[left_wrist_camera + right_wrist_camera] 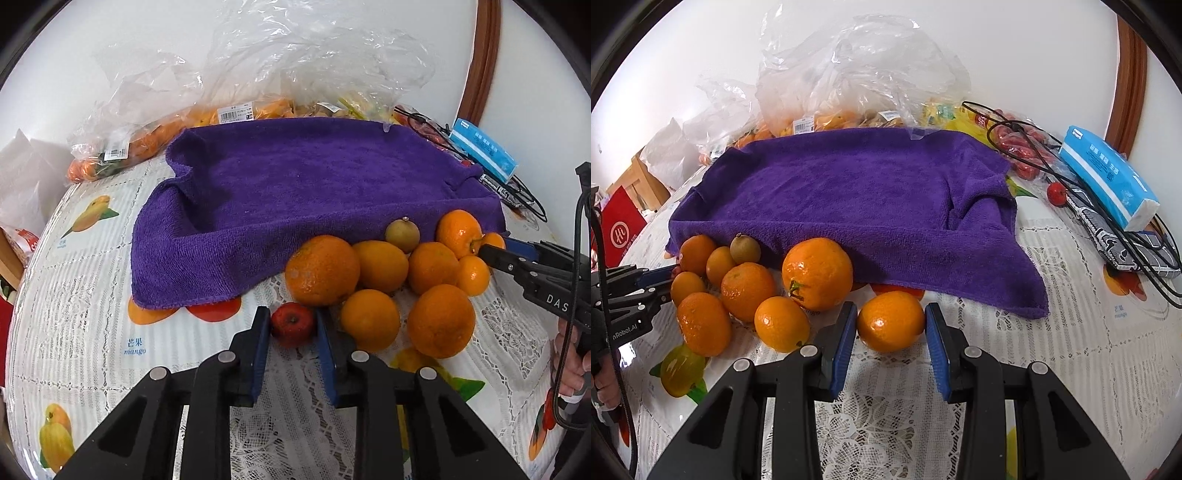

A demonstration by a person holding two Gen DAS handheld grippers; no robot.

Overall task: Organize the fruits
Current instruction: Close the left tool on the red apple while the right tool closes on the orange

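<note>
Left fingers (292,325) clamp small red fruit (293,323) on surface (92,295); right fingers (891,322) pinch orange (891,321), both beside pile (406,266), presumably for sorting onto purple towel (314,177).

Oranges (373,273) before the towel (295,184), bags (258,74) behind it

Purple towel (314,184) hides tray; bagged fruit (122,155) behind, blurred.

bright even light, soft shadows, glare on oranges (816,273), fisheye-bent dark corners.
</note>
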